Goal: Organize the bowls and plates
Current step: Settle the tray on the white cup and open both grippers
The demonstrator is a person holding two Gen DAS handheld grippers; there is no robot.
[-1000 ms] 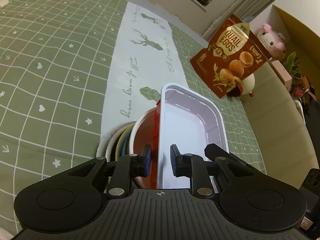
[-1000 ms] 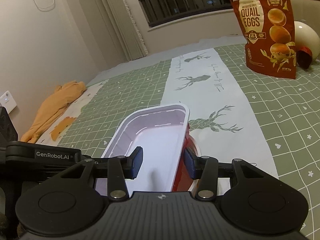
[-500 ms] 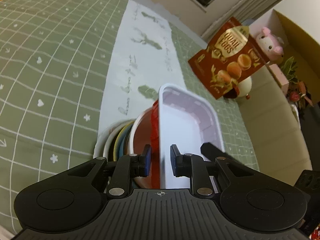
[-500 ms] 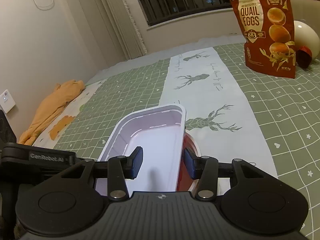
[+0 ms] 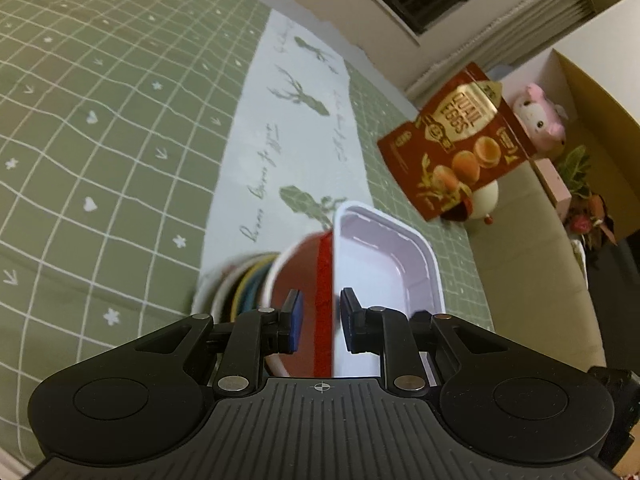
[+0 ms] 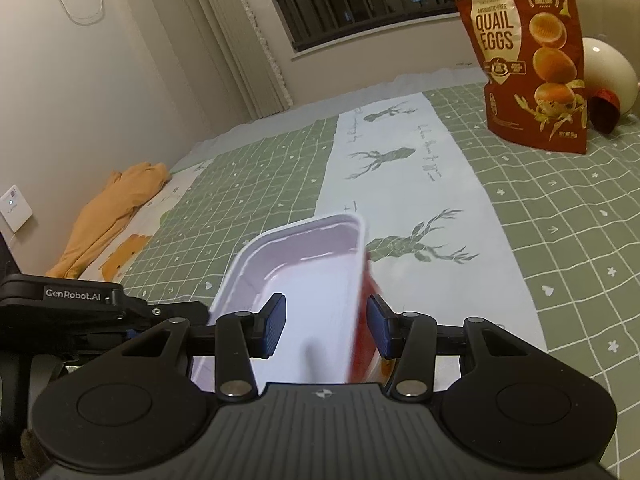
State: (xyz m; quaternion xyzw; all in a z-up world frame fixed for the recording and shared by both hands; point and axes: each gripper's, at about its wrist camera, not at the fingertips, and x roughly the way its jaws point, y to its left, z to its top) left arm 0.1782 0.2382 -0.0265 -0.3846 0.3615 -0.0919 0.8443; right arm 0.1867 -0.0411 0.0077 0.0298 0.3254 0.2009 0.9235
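Grippers are both working the same white rectangular tray (image 5: 384, 264), which is sitting tilted on a red bowl (image 5: 298, 276) atop a stack of plates (image 5: 244, 284) on the green checked cloth (image 5: 100, 120). The left gripper (image 5: 320, 316) is straddling the tray's near wall with its jaws narrowly parted, though whether the pads are pressing is hard to tell. The right gripper (image 6: 326, 326) is standing partly open around the tray's other side, pads apart from it, with the quail egg bag (image 6: 528, 60) standing well beyond.
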